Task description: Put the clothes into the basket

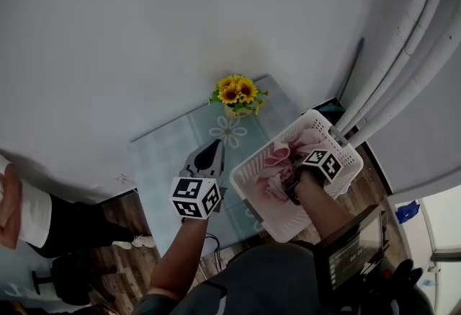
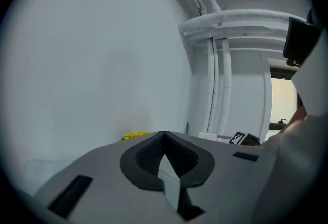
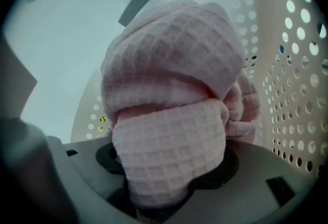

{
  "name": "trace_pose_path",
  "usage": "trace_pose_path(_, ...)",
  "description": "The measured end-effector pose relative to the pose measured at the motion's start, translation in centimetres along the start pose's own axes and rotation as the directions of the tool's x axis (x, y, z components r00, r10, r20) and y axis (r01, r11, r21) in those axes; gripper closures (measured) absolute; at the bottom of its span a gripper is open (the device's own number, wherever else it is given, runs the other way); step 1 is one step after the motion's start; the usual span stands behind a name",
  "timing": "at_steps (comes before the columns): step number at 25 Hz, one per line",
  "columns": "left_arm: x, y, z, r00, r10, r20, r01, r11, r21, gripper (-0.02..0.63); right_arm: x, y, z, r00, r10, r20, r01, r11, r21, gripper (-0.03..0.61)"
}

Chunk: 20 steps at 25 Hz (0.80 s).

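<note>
- The white perforated basket stands at the right end of the counter, and pink cloth lies bunched inside it.
- In the right gripper view the waffle-weave cloth fills the middle. The basket wall is close on its right and another part of the wall curves round behind its left side.
- The flowers stand at the counter's far edge, against the wall.
- The counter between the flowers and the left gripper is bare.
- The pipes run just beyond the basket's far right corner.
- The right gripper is tilted steeply down inside the basket. Its jaws stand wide around a thick fold of the cloth and hold it.
- The left gripper hangs over the counter, just left of the basket and nearly level. Its jaws meet at the tips with nothing between them.
</note>
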<state>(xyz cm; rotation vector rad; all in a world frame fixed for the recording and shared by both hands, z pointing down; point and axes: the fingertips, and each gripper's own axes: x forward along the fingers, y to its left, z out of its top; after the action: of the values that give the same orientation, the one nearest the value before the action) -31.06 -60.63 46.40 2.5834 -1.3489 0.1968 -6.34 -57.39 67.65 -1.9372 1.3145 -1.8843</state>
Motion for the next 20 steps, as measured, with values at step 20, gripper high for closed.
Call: trace_pose_path(20, 0.0, -0.7, -1.9, 1.0, -0.009, -0.028, 0.008, 1.0, -0.017, 0.606, 4.6, -3.5, -0.4, 0.991, -0.137, 0.004, 0.137, 0.991, -0.006, 0.25)
